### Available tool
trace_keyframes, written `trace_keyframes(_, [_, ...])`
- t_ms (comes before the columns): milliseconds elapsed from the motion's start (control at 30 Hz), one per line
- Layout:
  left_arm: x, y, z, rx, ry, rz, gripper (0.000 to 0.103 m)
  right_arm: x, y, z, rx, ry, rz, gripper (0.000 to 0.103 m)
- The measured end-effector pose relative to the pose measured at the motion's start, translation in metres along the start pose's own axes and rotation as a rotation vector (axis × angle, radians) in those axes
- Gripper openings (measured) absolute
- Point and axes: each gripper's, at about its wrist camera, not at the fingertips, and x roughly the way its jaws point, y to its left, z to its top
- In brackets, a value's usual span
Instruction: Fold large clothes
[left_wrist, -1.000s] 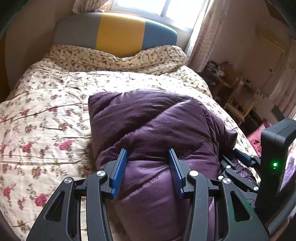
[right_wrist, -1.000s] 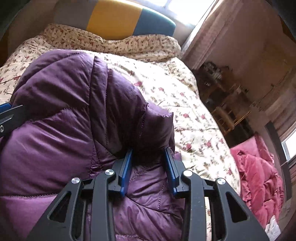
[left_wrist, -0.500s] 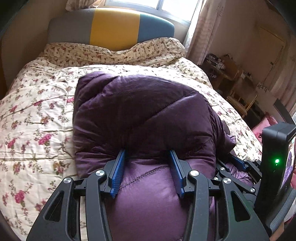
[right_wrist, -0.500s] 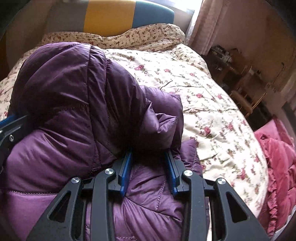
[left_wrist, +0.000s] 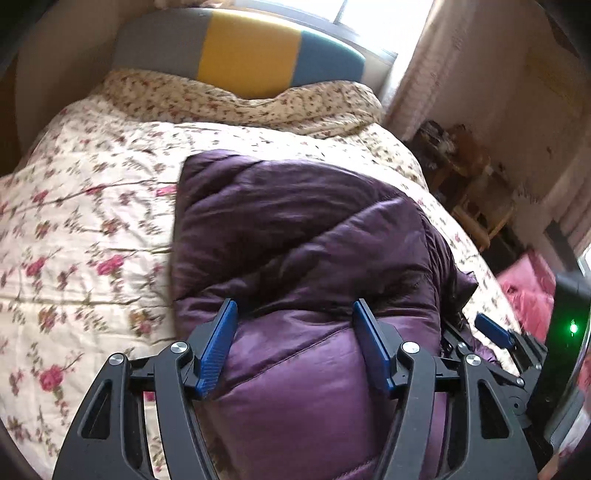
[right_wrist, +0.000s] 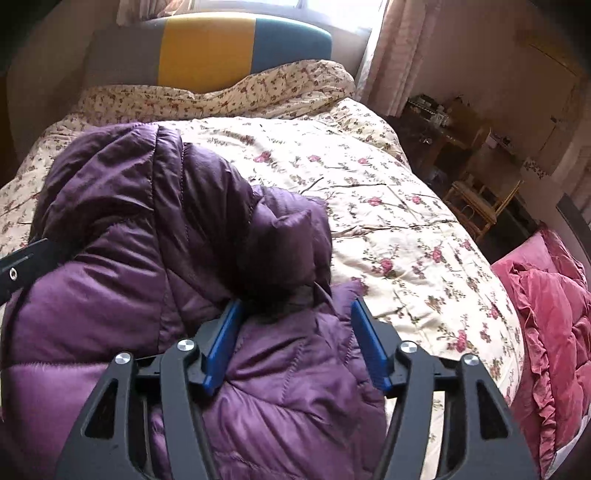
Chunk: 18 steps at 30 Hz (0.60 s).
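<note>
Puffy quilted purple jacket (left_wrist: 303, 236) folded on floral bed (left_wrist: 81, 236), satiny. Left gripper (left_wrist: 295, 314) and right gripper (right_wrist: 295, 310) jaws opening, astride its near fold. Pink quilt (right_wrist: 546, 332) at 3 o'clock.

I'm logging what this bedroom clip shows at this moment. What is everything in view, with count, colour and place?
puffer jacket: one, purple, bundled on the bed, between both grippers' fingers
floral quilt: one, cream with pink flowers, covering the bed
headboard: one, grey, yellow and teal panels, at the bed's far end
ruffled blanket: one, pink-red, right of the bed
wooden chair: one, light brown, on the floor right of the bed
curtain: one, pale, by the window
left gripper: one, black with blue pads, jaws opening astride the jacket
right gripper: one, black with blue pads, jaws opening astride the jacket
</note>
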Motion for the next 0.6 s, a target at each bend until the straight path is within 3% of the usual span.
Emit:
trace_keyframes(100, [-0.008, 0.004, -0.003, -0.004, -0.001, 0.009, 0.064, -0.007, -0.005, -0.003, 0.012, -0.002, 0.007, 0.069])
trace_keyframes(167, [-0.014, 0.007, -0.008, -0.012, -0.004, 0.016, 0.071, -0.01, -0.009, -0.004, 0.022, 0.001, 0.014, 0.073])
trace_keyframes(267, [-0.021, 0.016, -0.018, -0.045, 0.01, -0.007, 0.072, -0.011, -0.021, -0.009, 0.045, 0.041, 0.072, 0.076])
trace_keyframes(533, [-0.007, 0.028, -0.034, -0.099, 0.072, -0.118, 0.078, 0.008, -0.035, -0.018, 0.112, 0.102, 0.194, 0.077])
trace_keyframes(600, [0.001, 0.029, -0.033, -0.112, 0.091, -0.149, 0.081, 0.012, -0.036, -0.019, 0.114, 0.107, 0.22, 0.072])
